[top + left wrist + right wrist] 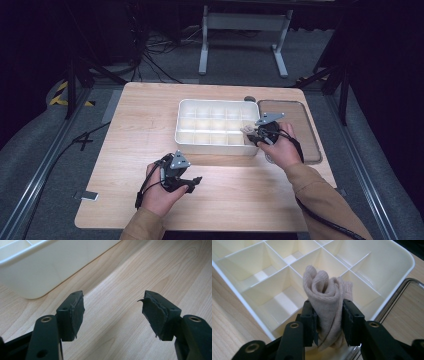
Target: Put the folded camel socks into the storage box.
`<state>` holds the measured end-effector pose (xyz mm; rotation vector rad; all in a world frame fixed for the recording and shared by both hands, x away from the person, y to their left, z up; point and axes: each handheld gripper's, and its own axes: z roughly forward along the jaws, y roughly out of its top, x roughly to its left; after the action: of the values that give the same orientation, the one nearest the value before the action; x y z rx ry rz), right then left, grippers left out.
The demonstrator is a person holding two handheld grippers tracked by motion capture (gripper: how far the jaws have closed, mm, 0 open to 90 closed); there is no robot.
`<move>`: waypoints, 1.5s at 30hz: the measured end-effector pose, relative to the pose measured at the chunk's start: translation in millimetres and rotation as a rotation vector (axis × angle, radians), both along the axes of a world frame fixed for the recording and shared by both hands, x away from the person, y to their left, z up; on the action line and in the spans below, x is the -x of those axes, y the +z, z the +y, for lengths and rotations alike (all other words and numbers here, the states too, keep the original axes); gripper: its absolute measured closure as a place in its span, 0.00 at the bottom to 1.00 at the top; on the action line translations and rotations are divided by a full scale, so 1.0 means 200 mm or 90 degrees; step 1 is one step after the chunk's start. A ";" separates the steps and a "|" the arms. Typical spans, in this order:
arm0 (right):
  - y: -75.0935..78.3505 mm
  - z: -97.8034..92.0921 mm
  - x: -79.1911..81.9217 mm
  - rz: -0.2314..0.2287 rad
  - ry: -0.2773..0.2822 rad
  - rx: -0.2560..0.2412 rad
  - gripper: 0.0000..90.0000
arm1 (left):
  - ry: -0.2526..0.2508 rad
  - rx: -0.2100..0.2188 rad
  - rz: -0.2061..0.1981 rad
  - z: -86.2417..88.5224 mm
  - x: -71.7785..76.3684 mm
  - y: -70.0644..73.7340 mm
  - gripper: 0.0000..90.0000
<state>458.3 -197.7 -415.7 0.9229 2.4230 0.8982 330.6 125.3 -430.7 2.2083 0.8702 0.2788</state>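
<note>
There are 2 grippers, 1 rolled sock, 1 divided box and 1 clear lid on 1 wooden table [140, 115]. The sock [324, 297] is beige knit, rolled into a tight bundle with its folds showing at the top. The right gripper [328, 322] clamps it from both sides, jaws pressed into the fabric, and holds it above the near right corner of the box, over the compartments there. In the high view the right gripper [254, 135] sits at the box's right end with the bundle just visible at its tip.

The white box [215, 145] lies at the middle of the table, split by thin walls into 3 rows of compartments; those that show are empty. The transparent lid [305, 125] lies flat just right of the box.

The left gripper [192, 184] rests over bare table near the person, jaws spread wide apart with nothing between them.
</note>
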 end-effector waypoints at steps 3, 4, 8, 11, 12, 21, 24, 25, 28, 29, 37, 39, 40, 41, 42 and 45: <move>0.00 0.00 0.00 0.014 -0.004 0.000 0.72 | 0.003 0.001 0.002 0.00 0.00 0.00 0.38; 0.00 -0.01 0.00 0.020 -0.005 0.001 0.72 | 0.002 -0.002 0.000 0.00 0.00 0.00 0.38; 0.00 -0.01 0.00 0.039 -0.009 0.000 0.73 | -0.001 -0.003 0.003 0.00 0.00 0.00 0.38; 0.00 0.00 -0.01 0.052 -0.009 0.006 0.73 | -0.001 -0.003 0.003 0.00 0.00 0.00 0.38; 0.00 0.00 -0.01 0.056 -0.013 0.009 0.72 | -0.001 -0.004 0.001 0.00 0.00 0.00 0.38; 0.03 0.01 0.00 0.071 -0.025 -0.013 0.57 | 0.001 -0.001 0.002 0.00 0.00 0.00 0.38; 0.05 0.01 -0.01 0.067 -0.031 -0.031 0.51 | -0.001 -0.004 0.003 0.00 0.00 0.00 0.38; 0.05 0.01 -0.02 0.065 -0.034 -0.041 0.50 | -0.001 -0.004 0.003 0.00 0.00 0.00 0.38; 0.05 0.02 -0.04 0.071 -0.038 -0.056 0.56 | -0.001 -0.003 0.003 0.00 0.00 0.00 0.38; 0.05 0.02 -0.04 0.078 -0.039 -0.057 0.65 | 0.000 -0.003 0.004 0.00 0.00 -0.01 0.38; 0.05 0.03 -0.03 0.129 -0.042 -0.008 0.84 | -0.005 -0.004 0.001 0.00 0.00 -0.01 0.38; 0.05 0.04 -0.04 0.139 -0.045 0.005 0.84 | -0.004 -0.004 0.003 0.00 0.00 -0.01 0.38; 0.05 0.04 -0.04 0.142 -0.051 0.012 0.84 | -0.004 -0.005 0.003 0.00 0.00 -0.01 0.38; 0.04 0.04 -0.05 0.143 -0.053 0.020 0.84 | -0.004 -0.005 0.003 0.00 0.00 -0.01 0.38; 0.03 0.04 -0.05 0.146 -0.055 0.030 0.84 | -0.004 -0.004 0.003 0.00 0.00 -0.01 0.38; 0.01 0.05 -0.07 0.163 -0.067 0.036 0.85 | -0.004 -0.006 0.003 0.00 0.00 -0.01 0.38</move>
<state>472.3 -188.4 -414.6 1.1956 2.5670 0.7073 330.9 124.5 -433.0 2.2203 0.8664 0.2745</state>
